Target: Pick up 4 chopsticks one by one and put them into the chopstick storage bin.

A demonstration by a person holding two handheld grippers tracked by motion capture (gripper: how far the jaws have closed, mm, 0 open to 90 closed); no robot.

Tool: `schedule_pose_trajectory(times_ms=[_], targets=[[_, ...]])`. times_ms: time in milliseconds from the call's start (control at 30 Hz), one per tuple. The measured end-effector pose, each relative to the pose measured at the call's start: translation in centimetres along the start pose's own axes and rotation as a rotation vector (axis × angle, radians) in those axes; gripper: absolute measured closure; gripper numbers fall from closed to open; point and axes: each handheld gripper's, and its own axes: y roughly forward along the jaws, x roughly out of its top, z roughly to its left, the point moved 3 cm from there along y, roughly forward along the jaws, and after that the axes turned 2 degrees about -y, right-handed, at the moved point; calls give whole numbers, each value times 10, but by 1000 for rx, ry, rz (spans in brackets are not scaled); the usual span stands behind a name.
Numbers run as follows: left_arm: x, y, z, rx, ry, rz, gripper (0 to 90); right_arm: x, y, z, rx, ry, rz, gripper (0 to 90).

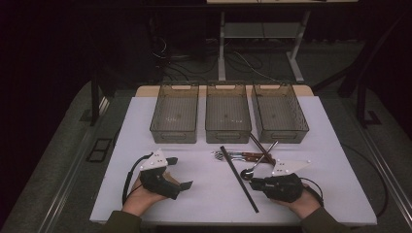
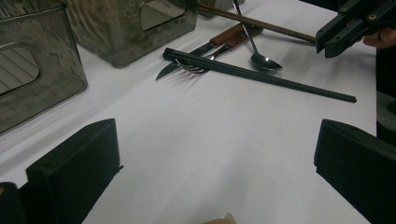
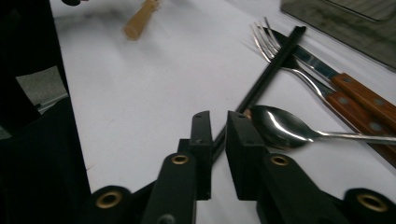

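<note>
A heap of cutlery lies mid-table: a long pair of black chopsticks (image 1: 238,177) (image 2: 261,77) (image 3: 271,70) across a fork (image 2: 191,69) (image 3: 262,36), a wooden-handled knife (image 2: 187,60) (image 3: 359,91), a spoon (image 1: 248,172) (image 2: 266,61) (image 3: 280,126) and a brown chopstick (image 2: 261,22). My left gripper (image 1: 179,172) (image 2: 215,172) rests left of the heap, its jaws wide open over bare table. My right gripper (image 1: 252,183) (image 3: 218,119) sits just right of the black chopsticks, jaws almost together with nothing between them. The chopsticks show through the slit.
Three see-through grey bins (image 1: 174,132) (image 1: 227,132) (image 1: 282,132) stand side by side at the back of the white table (image 1: 145,204); they look empty. Two of them rise near my left gripper (image 2: 28,79) (image 2: 126,28). Floor cables lie beyond the table.
</note>
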Motion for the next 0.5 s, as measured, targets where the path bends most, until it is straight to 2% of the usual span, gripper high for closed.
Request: schedule_pose_trajectory(times_ms=[133, 300, 500], targets=[[0, 0, 0, -2, 1, 2, 0, 0, 7, 7, 23, -26, 30, 894], [0, 0, 0, 0, 4, 0, 0, -5, 13, 12, 50, -48, 71, 894], [0, 0, 1, -1, 4, 2, 0, -9, 17, 14, 68, -51, 99, 894]])
